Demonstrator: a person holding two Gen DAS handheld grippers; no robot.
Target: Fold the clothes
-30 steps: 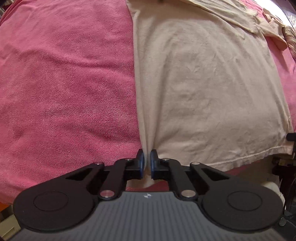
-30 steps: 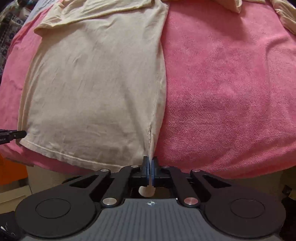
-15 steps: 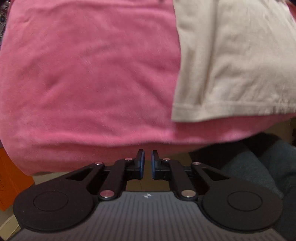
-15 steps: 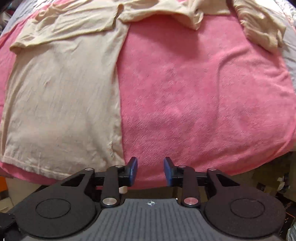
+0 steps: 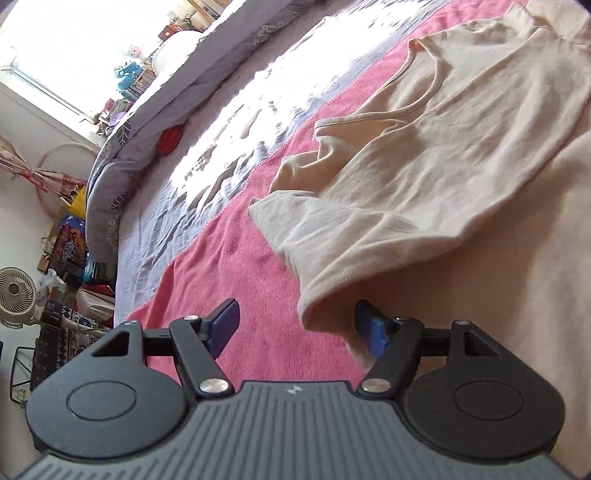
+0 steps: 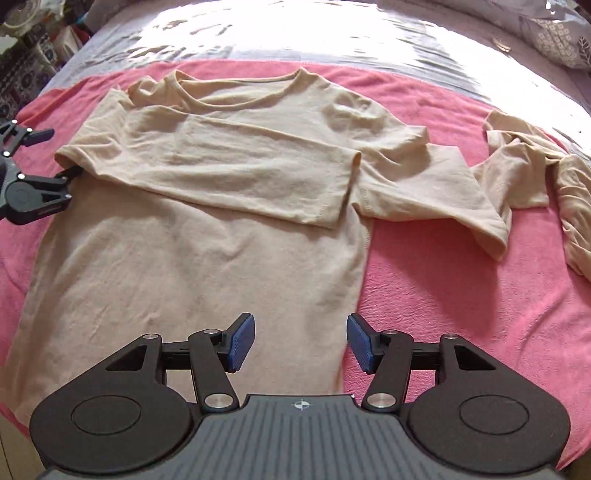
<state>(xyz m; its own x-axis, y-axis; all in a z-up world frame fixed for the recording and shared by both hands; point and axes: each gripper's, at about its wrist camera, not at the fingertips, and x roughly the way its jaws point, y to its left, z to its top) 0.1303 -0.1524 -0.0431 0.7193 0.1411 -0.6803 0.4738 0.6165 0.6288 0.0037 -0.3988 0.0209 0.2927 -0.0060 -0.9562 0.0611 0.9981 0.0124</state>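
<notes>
Opening, your right tongs (image 6: pixel 300 343) hover above the beige T-shirt's (image 6: pixel 207 236) lower body, its side edge between the pads, nothing gripped. Your left tongs (image 5: pixel 295 328) are also widening, empty, the folded sleeve's (image 5: pixel 369 236) cuff just ahead between the jaws. Shirt lies flat on the pink towel (image 6: pixel 461 295), second beige garment (image 6: pixel 535 173) far right of the right tongs.

A t-shirt (image 6: pixel 207 229) lies flat on a towel (image 6: pixel 461 295) spread across the bed (image 6: pixel 332 33), one sleeve (image 6: pixel 221 177) folded over its chest, with a second garment (image 6: pixel 528 173) crumpled to its right.
</notes>
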